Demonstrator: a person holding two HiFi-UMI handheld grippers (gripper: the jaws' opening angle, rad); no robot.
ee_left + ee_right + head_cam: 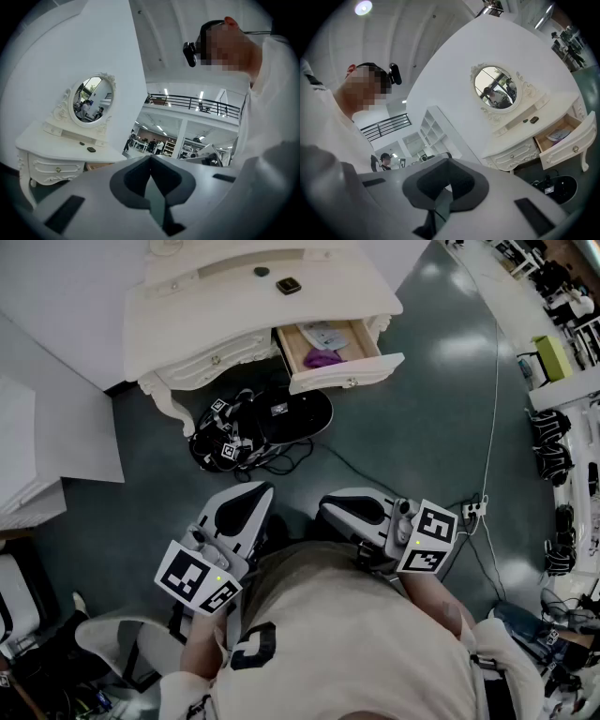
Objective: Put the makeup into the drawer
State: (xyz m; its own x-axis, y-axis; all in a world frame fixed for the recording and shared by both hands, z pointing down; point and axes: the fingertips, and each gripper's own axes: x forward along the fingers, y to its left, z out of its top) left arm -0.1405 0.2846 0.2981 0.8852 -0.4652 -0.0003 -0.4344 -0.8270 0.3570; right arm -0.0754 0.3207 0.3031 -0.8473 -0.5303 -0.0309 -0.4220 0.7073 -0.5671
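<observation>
You are looking down on the drawer [345, 373], which is standing pulled well out from the right side of the white dressing table, its cream front with one small knob facing you and its wooden inside showing. A crumpled purple item [323, 358] is lying near the drawer's front, and a pale flat packet [325, 334] is lying behind it, towards the back. Two pieces are sitting on the worktop [225, 306] above, apart from the drawer: a dark square compact [289, 285] lying flat, and a small round dark piece [262, 271] just beside it, nearer the mirror
</observation>
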